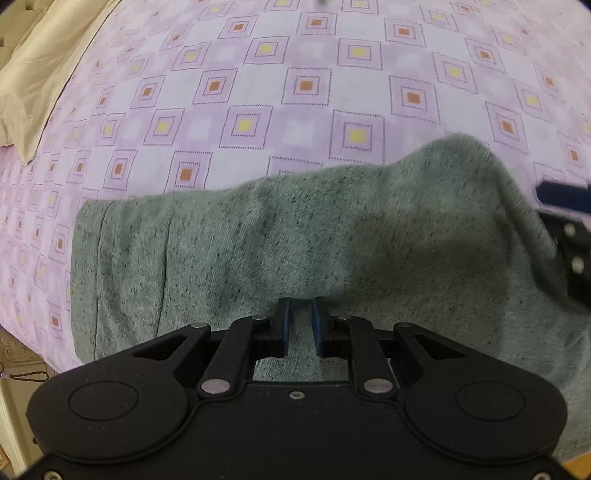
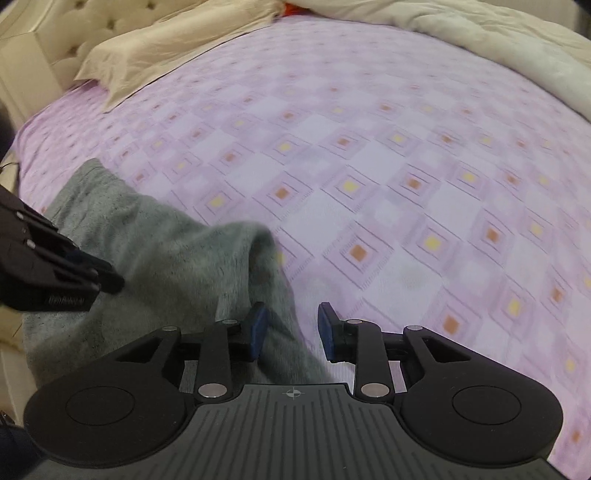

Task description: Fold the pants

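Grey-green speckled pants (image 1: pixel 295 240) lie across the near part of a purple patterned bedsheet (image 1: pixel 295 74), hem end at the left. My left gripper (image 1: pixel 300 321) points down onto them; its blue pads stand close together with a pinch of cloth filling the narrow gap. In the right wrist view the pants (image 2: pixel 166 258) bulge in a blurred hump. My right gripper (image 2: pixel 291 325) stands open; a strip of the cloth runs between its pads, nearer the left one, and neither presses on it. The left gripper (image 2: pixel 107 284) shows at the left edge over the cloth, and the right gripper (image 1: pixel 554 206) shows blurred at the right edge.
A beige pillow (image 2: pixel 166 48) lies at the far left by a tufted headboard (image 2: pixel 55 29). A cream duvet (image 2: pixel 498 44) is bunched at the far right. The sheet (image 2: pixel 406 184) stretches wide beyond the pants. The bed's edge (image 1: pixel 22 350) drops off at the lower left.
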Motion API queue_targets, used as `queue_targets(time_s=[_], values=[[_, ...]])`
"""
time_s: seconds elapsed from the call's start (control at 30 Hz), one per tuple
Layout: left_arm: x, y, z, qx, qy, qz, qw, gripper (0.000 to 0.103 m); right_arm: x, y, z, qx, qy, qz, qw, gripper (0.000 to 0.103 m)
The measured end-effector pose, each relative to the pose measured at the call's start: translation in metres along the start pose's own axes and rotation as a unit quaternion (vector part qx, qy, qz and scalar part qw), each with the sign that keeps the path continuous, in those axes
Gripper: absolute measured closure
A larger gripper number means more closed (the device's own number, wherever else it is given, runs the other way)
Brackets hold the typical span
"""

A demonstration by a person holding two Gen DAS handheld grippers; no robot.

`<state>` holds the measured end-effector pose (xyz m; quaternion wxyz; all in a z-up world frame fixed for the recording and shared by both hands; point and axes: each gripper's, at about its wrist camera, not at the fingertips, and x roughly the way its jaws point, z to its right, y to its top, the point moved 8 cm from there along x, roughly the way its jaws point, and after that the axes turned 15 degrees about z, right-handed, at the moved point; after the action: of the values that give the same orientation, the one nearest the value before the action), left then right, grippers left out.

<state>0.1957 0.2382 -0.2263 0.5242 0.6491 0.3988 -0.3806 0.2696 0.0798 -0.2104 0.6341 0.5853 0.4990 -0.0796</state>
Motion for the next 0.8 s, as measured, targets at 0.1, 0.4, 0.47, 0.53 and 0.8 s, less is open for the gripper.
queue_targets(time_s=[0.1,0.4,0.47,0.53,0.8], values=[[-0.001,-0.003,-0.001,-0.002,0.004,0.006,1.0,0.078,0.009,0.005,-0.005,0.003,0.023,-0.009,1.0,0.074],[-0.003,-0.012,-0.011,-0.038,0.003,0.012,0.9992,0.078,0.034,0.032,-0.014,-0.055,0.008,0.016,0.998,0.103],[-0.004,-0.012,-0.012,-0.034,0.003,0.014,0.9993,0.078,0.043,0.036,0.001,-0.055,-0.03,0.015,0.998,0.103],[-0.006,-0.012,-0.013,-0.027,0.003,0.013,0.9995,0.078,0.031,0.046,0.017,-0.017,-0.041,0.042,0.998,0.102],[-0.037,0.03,0.0,-0.033,-0.03,0.058,0.9973,0.078,-0.07,0.01,0.046,0.038,-0.045,0.08,0.995,0.101]])
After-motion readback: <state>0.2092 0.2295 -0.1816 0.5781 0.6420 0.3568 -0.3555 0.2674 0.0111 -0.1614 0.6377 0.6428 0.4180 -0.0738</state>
